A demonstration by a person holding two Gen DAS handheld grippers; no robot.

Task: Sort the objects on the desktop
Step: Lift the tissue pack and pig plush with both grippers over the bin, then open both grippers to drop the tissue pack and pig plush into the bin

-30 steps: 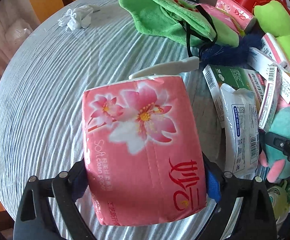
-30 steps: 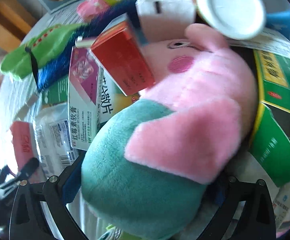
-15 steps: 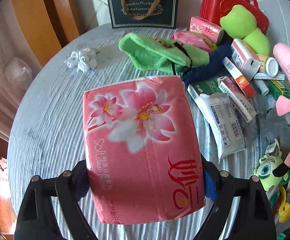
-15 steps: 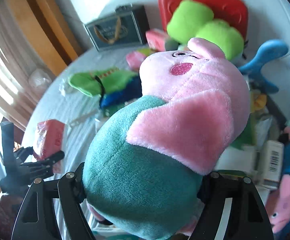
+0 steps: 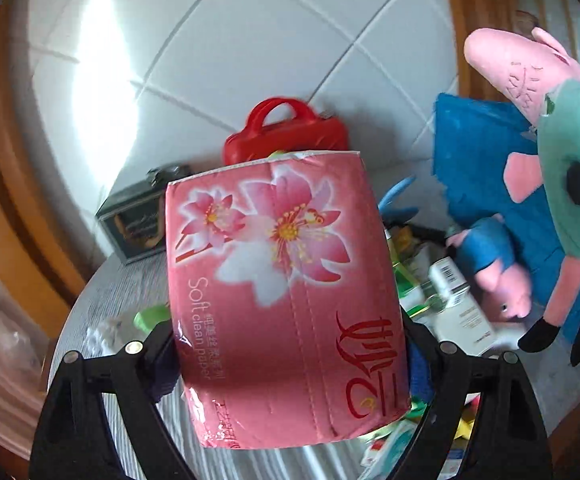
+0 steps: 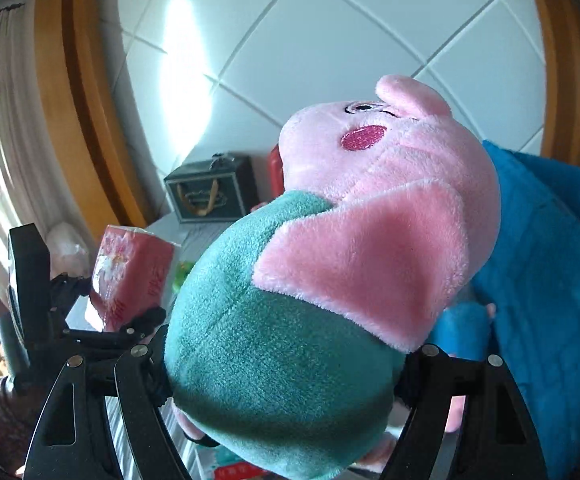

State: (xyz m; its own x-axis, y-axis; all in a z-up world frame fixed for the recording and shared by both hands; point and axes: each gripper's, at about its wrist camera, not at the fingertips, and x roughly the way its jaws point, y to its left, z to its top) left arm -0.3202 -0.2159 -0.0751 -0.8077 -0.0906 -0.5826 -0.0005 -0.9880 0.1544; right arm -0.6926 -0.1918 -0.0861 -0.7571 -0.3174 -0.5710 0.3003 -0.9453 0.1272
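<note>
Although both items are held clear of the table, neither is yet placed in any sorted group. The pink tissue pack (image 5: 286,300) is clamped across its width between the jaws of the left gripper (image 5: 290,344), which are spread wide and pressed against its sides. The pig plush (image 6: 309,280) is pinched at its green body between the jaws of the right gripper (image 6: 282,368), likewise spread wide around it.

Beyond the left jaws, a dark gift box (image 5: 134,220), a red case (image 5: 290,132) and a blue plush (image 5: 485,152) are seen. Below and right of them, cartons and small toys lie heaped on the grey table (image 5: 122,288).

Progress is judged early: two items lifted, none set down, most of the clutter unsorted.
</note>
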